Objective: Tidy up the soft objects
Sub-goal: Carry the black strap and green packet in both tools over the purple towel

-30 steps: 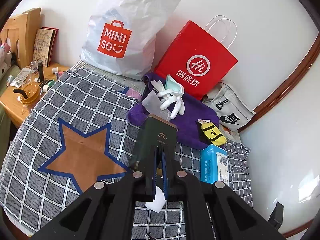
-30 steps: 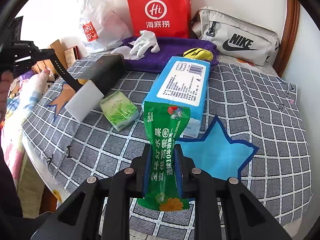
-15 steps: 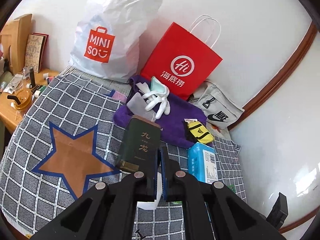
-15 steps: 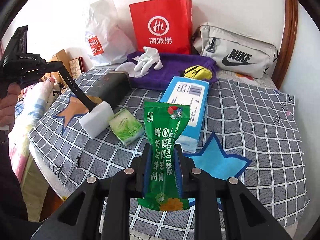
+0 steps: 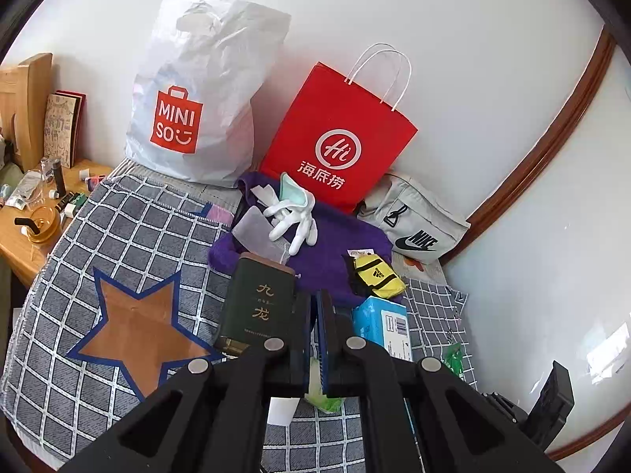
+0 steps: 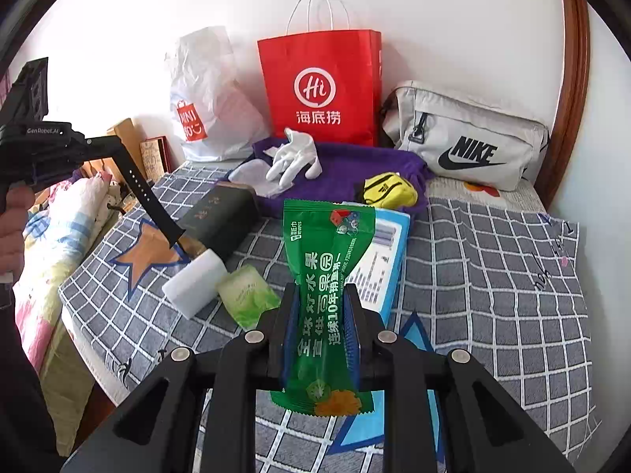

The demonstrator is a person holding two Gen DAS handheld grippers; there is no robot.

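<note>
My right gripper (image 6: 319,311) is shut on a green wet-wipe packet (image 6: 325,295), held upright above the checked bedspread. My left gripper (image 5: 313,315) is shut and empty, raised above the bed; it shows in the right wrist view (image 6: 175,236) at the left. Below it lie a dark green box (image 5: 256,303), a white foam block (image 6: 193,282) and a pale green tissue pack (image 6: 246,295). A blue tissue pack (image 6: 384,264) lies behind the packet. A purple towel (image 6: 355,173) at the back carries a white glove (image 6: 294,157) and a yellow pouch (image 6: 388,191).
A red paper bag (image 6: 319,86), a white Miniso bag (image 6: 205,110) and a grey Nike bag (image 6: 465,138) lean on the wall behind the bed. A wooden nightstand (image 5: 35,213) with small bottles stands at the left. The bed's wooden headboard rim runs along the right.
My left gripper has let go of the white foam block and risen away from it. My right gripper has pulled back and up with the green packet.
</note>
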